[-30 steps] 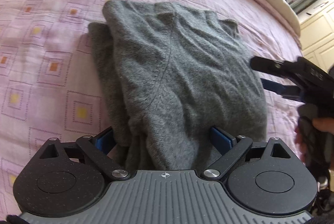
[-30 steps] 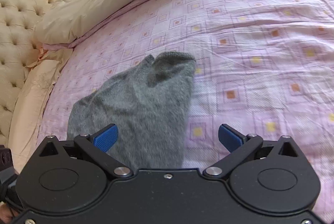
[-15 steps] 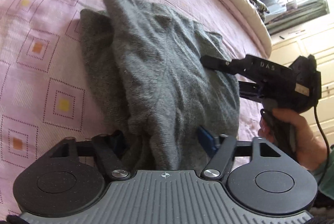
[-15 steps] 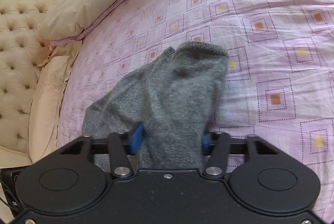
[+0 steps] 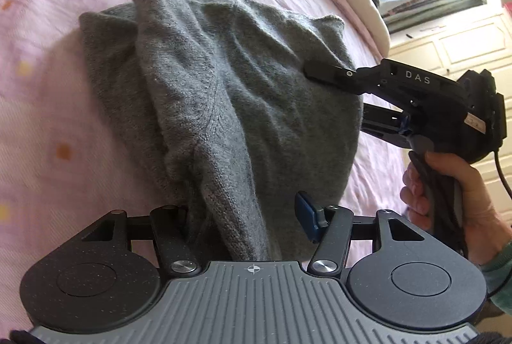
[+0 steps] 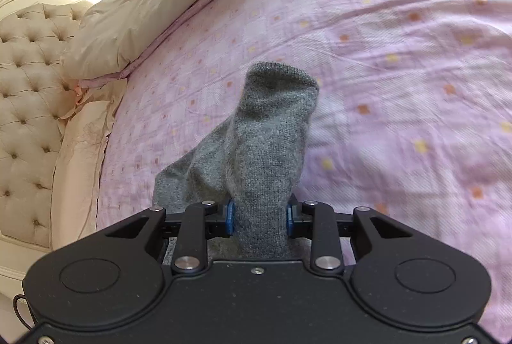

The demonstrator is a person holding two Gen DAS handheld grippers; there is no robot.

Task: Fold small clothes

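Pink patterned bedding (image 5: 48,107) fills the left wrist view, with a grey knitted garment (image 5: 224,94) spread on it. Its near edge is bunched between the jaws of the left gripper (image 5: 246,216), which are closed in on the fabric. Ahead and to the right, the right gripper (image 5: 332,94) is held by a hand (image 5: 454,203), clamped on the garment's side.

From the right wrist, the grey knit (image 6: 265,151) is seen pinched between the right gripper's (image 6: 259,216) jaws, rising ahead of them above the bedding (image 6: 400,55). A cream pillow (image 6: 153,4) and tufted headboard (image 6: 28,94) are seen beyond, to the left.

The sweater (image 5: 224,94) is seen as fuzzy grey knit; the bedspread (image 6: 400,55) as matt woven cloth; the headboard (image 6: 28,81) as tufted upholstery.
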